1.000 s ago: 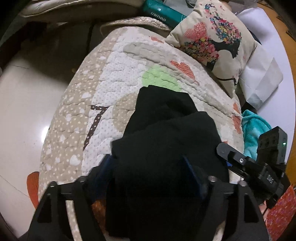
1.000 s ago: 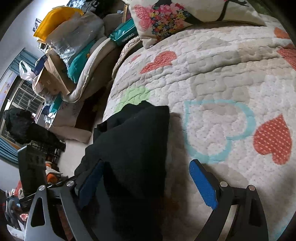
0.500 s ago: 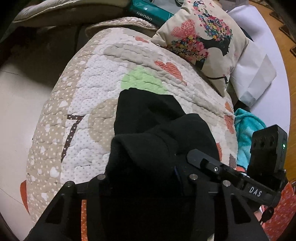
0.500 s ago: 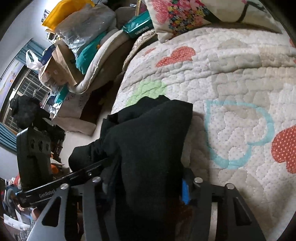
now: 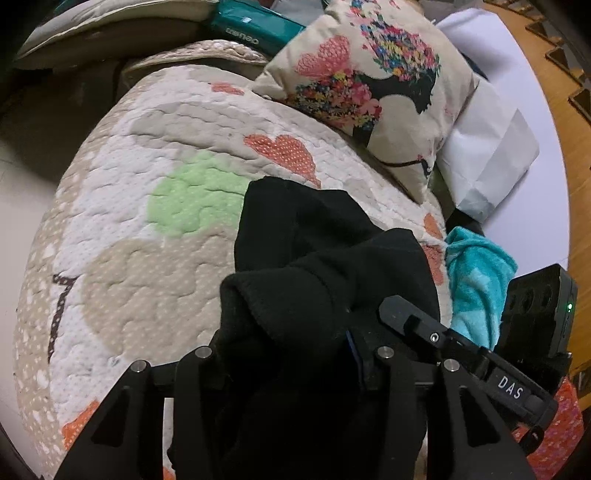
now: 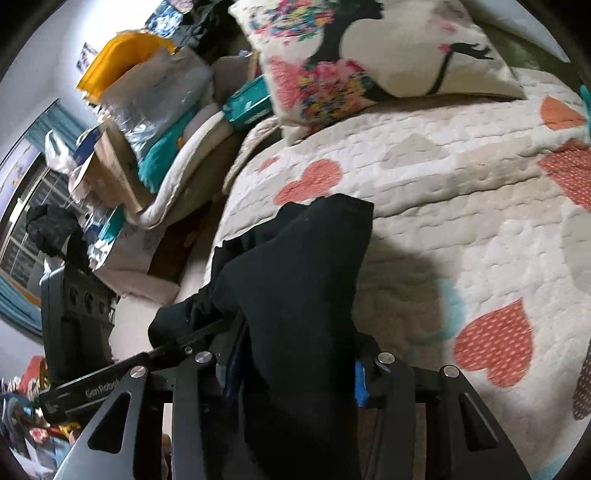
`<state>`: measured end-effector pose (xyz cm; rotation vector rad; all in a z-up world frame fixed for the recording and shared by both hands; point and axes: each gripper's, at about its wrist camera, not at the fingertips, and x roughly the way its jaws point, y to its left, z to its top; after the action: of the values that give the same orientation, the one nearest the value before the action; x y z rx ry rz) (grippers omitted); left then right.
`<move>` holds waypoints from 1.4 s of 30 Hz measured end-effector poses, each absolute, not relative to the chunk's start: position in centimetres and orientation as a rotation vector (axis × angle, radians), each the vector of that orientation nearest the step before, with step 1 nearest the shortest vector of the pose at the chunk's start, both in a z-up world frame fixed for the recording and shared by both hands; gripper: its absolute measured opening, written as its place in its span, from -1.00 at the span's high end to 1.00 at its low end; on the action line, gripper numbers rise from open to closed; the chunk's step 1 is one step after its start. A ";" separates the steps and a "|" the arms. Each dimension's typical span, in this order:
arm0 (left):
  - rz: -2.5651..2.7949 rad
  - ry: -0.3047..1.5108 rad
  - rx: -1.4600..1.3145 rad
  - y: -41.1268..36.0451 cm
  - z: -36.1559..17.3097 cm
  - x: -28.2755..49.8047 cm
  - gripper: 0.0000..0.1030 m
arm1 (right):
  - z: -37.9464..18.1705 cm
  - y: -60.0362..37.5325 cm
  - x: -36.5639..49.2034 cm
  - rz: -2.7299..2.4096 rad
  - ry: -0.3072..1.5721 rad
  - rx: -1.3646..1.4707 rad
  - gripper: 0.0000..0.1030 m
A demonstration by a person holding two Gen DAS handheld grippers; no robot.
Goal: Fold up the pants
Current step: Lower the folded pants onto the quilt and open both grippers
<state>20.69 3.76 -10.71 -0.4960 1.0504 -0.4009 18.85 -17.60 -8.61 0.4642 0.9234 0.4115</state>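
Black pants (image 5: pixel 325 258) lie bunched on the near part of the quilted bed (image 5: pixel 155 229), near edge clenched by both left gripper (image 5: pixel 288 354) and right gripper (image 6: pixel 295 354) jaws, the fold seemingly only partway done.

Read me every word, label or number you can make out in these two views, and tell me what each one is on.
"DAS": white letters on the right gripper arm, in the left wrist view.
"GenRobot", last letters cut off: on the left gripper arm, in the right wrist view.
Teal pack: white lettering upside down, not surely readable.
Boxes and bags beside the bed: print too small and blurred.
Black pants, quilt: no text.
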 end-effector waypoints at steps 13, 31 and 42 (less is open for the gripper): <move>-0.362 1.146 -0.758 7.4 -13.3 23.5 -0.17 | -7.9 -19.1 16.4 0.230 0.891 0.368 -0.33; -0.276 0.926 -0.531 10.7 -5.3 16.7 -0.18 | -5.8 -18.8 7.0 0.113 0.877 0.303 -0.40; -0.064 0.824 -0.287 12.2 -5.3 11.0 -0.18 | -6.0 -18.8 5.2 0.118 0.815 0.321 -0.48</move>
<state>10.97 12.15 -5.31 -0.2868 0.8243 -0.0640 5.16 -18.81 -6.04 0.3211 0.8154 0.1180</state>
